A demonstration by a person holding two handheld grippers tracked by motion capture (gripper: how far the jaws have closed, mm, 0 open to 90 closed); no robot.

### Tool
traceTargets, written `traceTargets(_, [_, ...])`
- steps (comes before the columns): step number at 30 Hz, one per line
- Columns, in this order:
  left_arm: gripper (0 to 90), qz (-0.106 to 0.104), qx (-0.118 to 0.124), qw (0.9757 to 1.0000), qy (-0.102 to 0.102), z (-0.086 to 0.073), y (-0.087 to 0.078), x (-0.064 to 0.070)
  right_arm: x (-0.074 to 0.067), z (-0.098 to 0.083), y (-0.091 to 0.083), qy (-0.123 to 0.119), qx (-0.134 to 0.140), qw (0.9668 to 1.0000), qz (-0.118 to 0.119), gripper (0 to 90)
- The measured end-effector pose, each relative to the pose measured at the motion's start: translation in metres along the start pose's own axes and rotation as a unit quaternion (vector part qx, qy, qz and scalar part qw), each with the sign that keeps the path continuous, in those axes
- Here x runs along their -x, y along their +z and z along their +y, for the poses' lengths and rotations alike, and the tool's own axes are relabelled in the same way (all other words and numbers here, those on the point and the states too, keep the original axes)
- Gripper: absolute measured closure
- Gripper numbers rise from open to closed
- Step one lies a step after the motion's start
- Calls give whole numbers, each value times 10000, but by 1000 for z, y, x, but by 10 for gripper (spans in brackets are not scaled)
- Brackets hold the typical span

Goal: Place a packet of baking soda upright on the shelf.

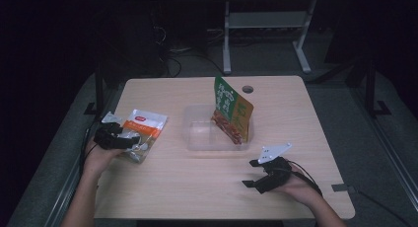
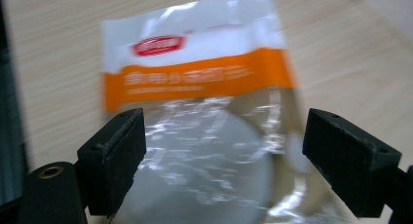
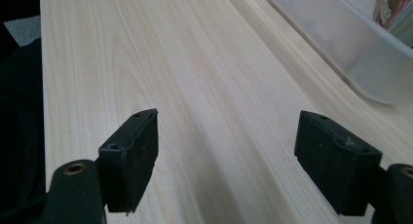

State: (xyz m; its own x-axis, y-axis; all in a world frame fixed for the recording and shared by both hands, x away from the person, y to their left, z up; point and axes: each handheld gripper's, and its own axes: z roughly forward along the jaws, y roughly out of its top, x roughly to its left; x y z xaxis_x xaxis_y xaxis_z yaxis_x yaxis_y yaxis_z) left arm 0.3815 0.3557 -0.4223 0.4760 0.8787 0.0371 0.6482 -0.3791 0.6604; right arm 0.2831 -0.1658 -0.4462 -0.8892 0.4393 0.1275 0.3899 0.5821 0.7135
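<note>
A pouch (image 1: 144, 127) with a white top, an orange band and a clear lower half lies flat at the table's left. My left gripper (image 1: 127, 139) is at its near end. In the left gripper view the left gripper (image 2: 226, 131) stands open, with the pouch (image 2: 195, 78) and its clear end lying between the jaws; the pads do not press on it. At the front right, my right gripper (image 1: 249, 173) rests low over bare wood. In the right gripper view this gripper (image 3: 226, 136) is open with nothing between its fingers.
A clear plastic tub (image 1: 197, 138) sits mid-table, its corner (image 3: 370, 63) ahead and to the right in the right gripper view. A green and orange snack bag (image 1: 230, 108) leans upright in its right end. A round cable hole (image 1: 247, 89) is near the far edge.
</note>
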Motion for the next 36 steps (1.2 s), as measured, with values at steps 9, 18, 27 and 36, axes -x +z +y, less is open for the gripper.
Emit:
traceTargets(9, [154,122,-174,9988,-442,-1,22,-32,1,-1,-1,24,-7,10000,-11,236])
traceTargets(18, [231,-310,-317,9963,-731,-12,35,-37,2,-2,-1,-46,-88,9999,-108,236])
traceTargets(27, [470,-437,-352,9963,-647,-12,33,-35,1,-2,-1,-47,-125,9998,-119,239])
traceTargets(36, [792,-444,-382,9966,-583,-12,29,-34,1,-1,-1,-40,-146,9998,-119,239])
